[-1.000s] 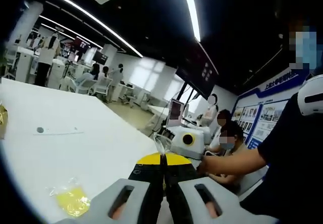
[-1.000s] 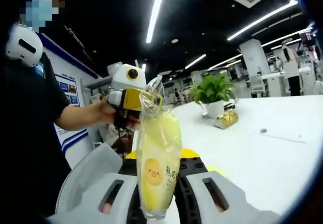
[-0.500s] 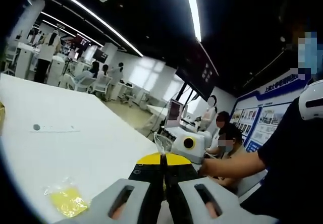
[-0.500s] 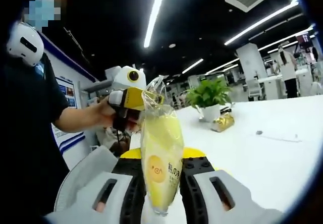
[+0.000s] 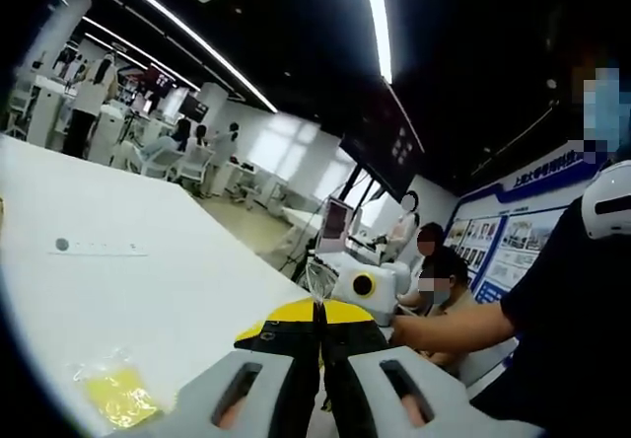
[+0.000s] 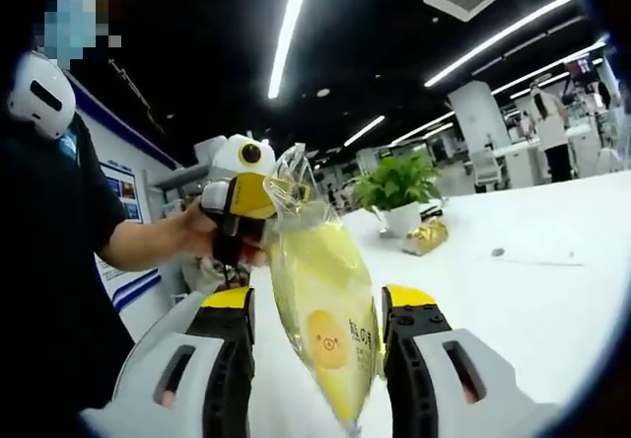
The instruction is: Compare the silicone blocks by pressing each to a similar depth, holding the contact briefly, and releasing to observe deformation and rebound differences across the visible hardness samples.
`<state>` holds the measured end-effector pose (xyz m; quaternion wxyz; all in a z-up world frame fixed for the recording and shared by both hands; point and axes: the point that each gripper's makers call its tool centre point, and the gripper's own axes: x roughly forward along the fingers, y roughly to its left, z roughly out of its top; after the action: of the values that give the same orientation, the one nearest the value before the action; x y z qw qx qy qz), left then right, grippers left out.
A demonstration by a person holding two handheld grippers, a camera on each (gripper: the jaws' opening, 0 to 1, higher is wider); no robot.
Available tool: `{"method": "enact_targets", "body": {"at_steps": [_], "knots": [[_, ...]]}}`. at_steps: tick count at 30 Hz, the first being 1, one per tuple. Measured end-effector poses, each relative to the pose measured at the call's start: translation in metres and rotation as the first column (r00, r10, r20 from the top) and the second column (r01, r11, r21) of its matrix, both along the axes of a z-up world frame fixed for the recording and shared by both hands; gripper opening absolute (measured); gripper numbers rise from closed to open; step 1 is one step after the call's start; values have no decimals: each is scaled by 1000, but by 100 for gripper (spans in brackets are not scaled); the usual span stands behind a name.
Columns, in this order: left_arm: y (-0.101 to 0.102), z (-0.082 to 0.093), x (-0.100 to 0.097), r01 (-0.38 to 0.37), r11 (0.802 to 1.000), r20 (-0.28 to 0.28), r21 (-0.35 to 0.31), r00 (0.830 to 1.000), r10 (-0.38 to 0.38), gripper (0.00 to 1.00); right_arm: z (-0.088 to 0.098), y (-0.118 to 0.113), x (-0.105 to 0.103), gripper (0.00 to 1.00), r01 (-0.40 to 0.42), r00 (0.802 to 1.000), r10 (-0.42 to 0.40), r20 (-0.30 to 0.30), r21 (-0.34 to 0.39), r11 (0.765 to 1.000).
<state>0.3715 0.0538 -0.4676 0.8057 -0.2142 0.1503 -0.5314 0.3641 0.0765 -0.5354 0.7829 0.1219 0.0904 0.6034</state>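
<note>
A clear plastic bag with a soft yellow block (image 6: 325,305) inside hangs in the air, tilted, in the right gripper view. My left gripper (image 6: 248,197), held by a person's hand, is shut on the bag's crinkled top corner. In the left gripper view that gripper (image 5: 317,305) pinches a thin sliver of clear plastic (image 5: 315,280) between closed jaws. My right gripper (image 6: 318,305) stands open, its two jaws spread on either side of the bag's lower half; whether a jaw touches it I cannot tell.
A second yellow packet (image 5: 110,399) lies on the white table (image 5: 168,280), near a small dark disc on a pale strip (image 5: 61,245). A potted plant (image 6: 394,186) and a gold object (image 6: 426,238) stand further along. Seated people are beyond the table's edge.
My right gripper's jaws, shut on the bag a second ago, have spread apart. The bag now leans and hangs from the left gripper alone.
</note>
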Motion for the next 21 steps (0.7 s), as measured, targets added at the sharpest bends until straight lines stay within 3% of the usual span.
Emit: {"method": "enact_targets", "body": {"at_steps": [6,10,15,21], "knots": [[-3,-1,1,6,1000,-3,3,1000,-6,0,-4,-10,2,61,28,1000,-28,-6,-8,1000],[-5,-4,0,9,1000,-10,6,1000,-9,0,-9,-22,3,73,70,998,-70,5,-9,997],[-6,-7,-1,6,1000,-26,7,1000,-5,0,-11,-33,3,76,97,995,-97,-16,-9,995],[-10,-9,-1,1,1000,-26,7,1000,0,0,-9,-40,0,84,129,992,-129,5,4,992]]}}
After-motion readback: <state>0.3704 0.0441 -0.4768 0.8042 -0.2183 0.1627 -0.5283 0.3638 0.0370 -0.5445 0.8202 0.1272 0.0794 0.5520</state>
